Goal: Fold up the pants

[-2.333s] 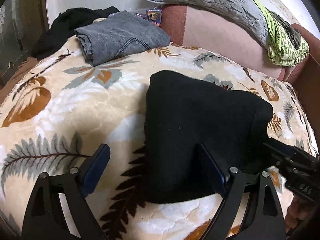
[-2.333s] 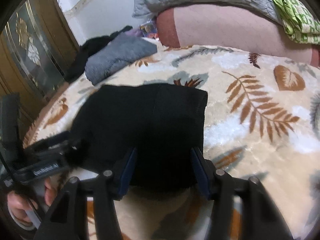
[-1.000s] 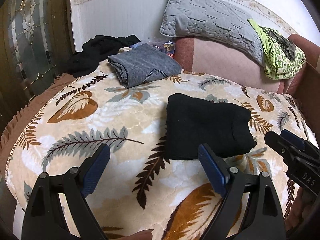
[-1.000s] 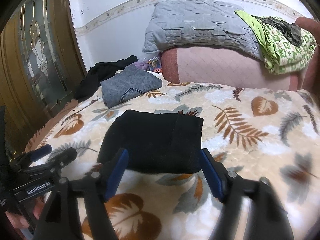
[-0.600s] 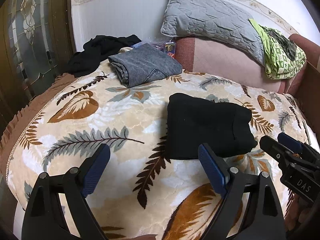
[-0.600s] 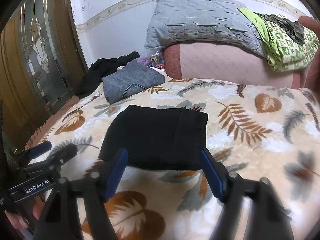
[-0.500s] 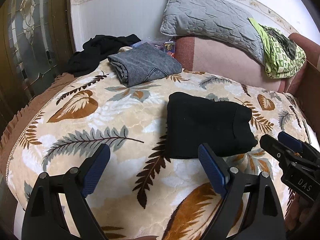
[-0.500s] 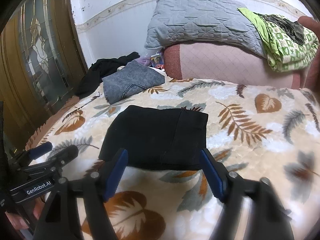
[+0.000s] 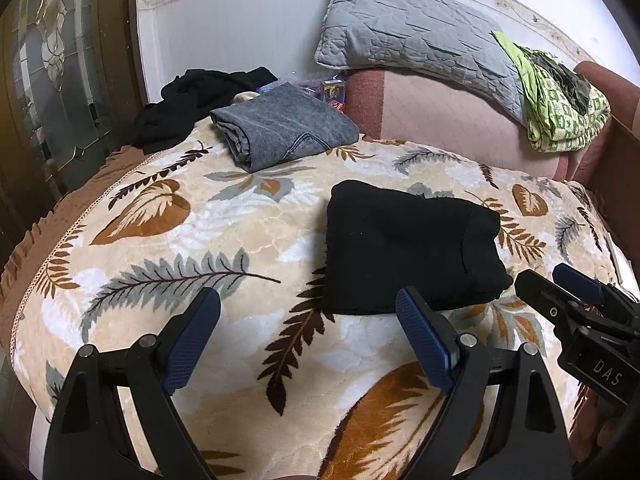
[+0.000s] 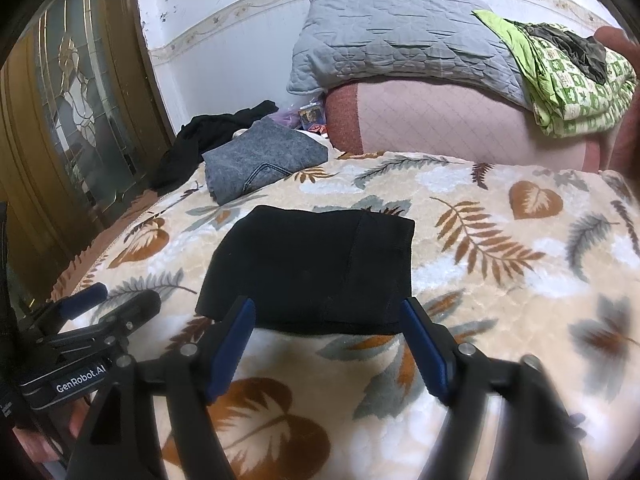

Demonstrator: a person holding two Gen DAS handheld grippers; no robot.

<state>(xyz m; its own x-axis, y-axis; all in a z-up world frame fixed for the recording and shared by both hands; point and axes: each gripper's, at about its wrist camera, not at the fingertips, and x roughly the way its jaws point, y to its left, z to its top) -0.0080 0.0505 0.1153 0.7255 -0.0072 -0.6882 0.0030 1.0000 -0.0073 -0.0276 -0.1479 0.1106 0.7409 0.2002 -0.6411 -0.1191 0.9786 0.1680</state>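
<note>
The black pants [image 9: 404, 248] lie folded into a compact rectangle on the leaf-patterned blanket [image 9: 200, 248]; they also show in the right wrist view [image 10: 316, 268]. My left gripper [image 9: 308, 320] is open and empty, held back from the pants' near edge. My right gripper [image 10: 326, 328] is open and empty, just short of the pants' near edge. The right gripper shows at the right of the left wrist view [image 9: 560, 292], and the left gripper shows at the left of the right wrist view [image 10: 116, 300].
Folded grey jeans [image 9: 280, 128] lie at the back left, with a heap of black clothing [image 9: 196, 100] behind them. A grey pillow [image 9: 416, 36] and green patterned cloth [image 9: 560, 112] rest on a pink bolster [image 9: 448, 124]. A glass-panelled door [image 10: 68, 92] stands left.
Both grippers have let go of the folded pants and pulled back and up from them. In the last half second hardly anything has moved.
</note>
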